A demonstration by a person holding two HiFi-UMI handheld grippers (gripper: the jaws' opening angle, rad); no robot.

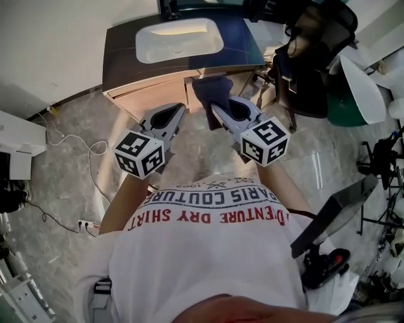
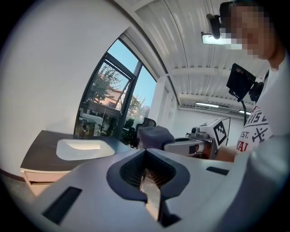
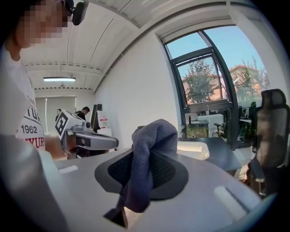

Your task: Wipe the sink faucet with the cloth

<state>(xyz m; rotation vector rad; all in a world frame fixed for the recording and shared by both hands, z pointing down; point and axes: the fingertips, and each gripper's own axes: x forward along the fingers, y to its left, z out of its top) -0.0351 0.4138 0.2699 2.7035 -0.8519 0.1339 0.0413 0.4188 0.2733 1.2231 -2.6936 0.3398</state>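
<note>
right gripper (image 3: 144, 174): jaws clamped on the cloth (image 3: 152, 154), a dark blue towel-like rag. left gripper (image 2: 147, 180): jaws drawn together, nothing between them.

where the cloth is: in the head view it bunches at the right jaw tips, in the air just short of the front edge of the vanity (image 1: 120, 60). it is apart from the white sink (image 1: 146, 55) and from the faucet. i take the dark shape at the far rim (image 1: 169, 7) for the faucet, but it is cropped and i cannot be sure.

handling, my judgement: soft, light, limp, not fragile. it will drape and fold under its own weight, so the grip wants to be across a thick fold, as now. a loose rounded wad beyond the tips should serve as the wiping face.

orientation: the long axis follows the jaw line. the pinched tail lies back between the pads and the bulky end points forward, toward the vanity.

wiping not started.
</note>
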